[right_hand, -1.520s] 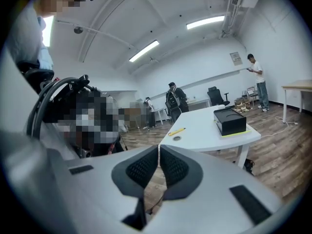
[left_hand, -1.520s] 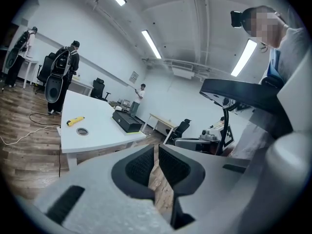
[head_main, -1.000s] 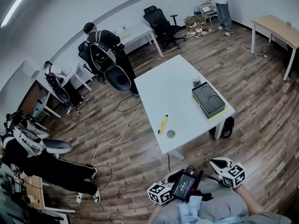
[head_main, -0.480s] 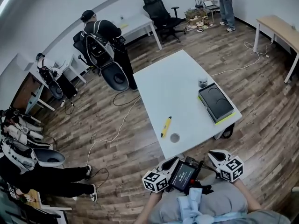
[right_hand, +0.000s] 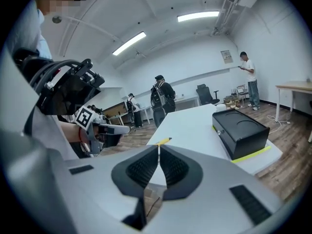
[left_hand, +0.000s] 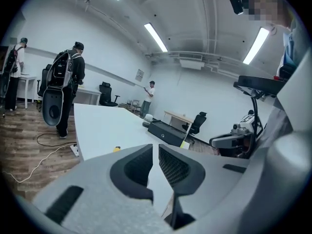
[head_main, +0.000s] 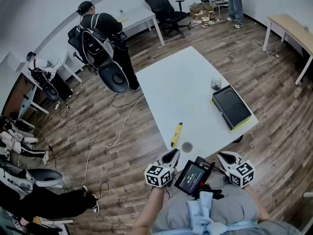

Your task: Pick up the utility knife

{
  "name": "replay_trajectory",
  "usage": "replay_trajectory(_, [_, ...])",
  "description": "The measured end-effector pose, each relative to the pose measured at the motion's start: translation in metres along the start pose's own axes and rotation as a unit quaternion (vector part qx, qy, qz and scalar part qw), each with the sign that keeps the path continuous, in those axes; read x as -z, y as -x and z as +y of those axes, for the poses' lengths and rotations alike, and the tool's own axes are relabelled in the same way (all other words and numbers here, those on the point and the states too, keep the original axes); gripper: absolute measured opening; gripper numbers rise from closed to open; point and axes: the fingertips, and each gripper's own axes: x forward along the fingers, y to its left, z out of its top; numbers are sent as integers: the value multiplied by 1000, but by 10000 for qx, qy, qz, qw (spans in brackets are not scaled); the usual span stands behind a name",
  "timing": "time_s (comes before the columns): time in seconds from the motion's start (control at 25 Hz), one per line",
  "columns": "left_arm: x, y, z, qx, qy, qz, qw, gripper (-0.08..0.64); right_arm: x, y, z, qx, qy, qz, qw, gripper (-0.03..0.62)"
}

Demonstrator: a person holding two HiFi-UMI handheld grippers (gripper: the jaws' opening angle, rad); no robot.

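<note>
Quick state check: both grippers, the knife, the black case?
left gripper: shut, nothing between the jaws
right gripper: shut, nothing between the jaws
utility knife: lying flat on the table, not held; blade state not visible
black case: lid closed, resting on the table

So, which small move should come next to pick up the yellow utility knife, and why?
Probably open the left gripper and bring it forward over the utility knife. The knife lies untouched near the near edge of the table, just ahead of the left gripper, whose jaws are together and empty. The right gripper, also shut, is farther off to the side.
</note>
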Motion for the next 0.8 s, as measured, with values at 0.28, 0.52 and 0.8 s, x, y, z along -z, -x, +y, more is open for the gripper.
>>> replay_trajectory(0.28, [17, -31, 48, -401, -361, 786, 9954, 34, -4, -7, -17, 302, -127, 0, 9995, 30])
replay_trajectory(0.52, [28, -52, 67, -570, -309, 1155, 9912, 37, -6, -14, -28, 293, -157, 140, 9993, 30])
replay_trajectory(0.8, [45, -68, 86, -822, -427, 1547, 9836, 126, -9, -12, -43, 401, -134, 227, 9988, 30])
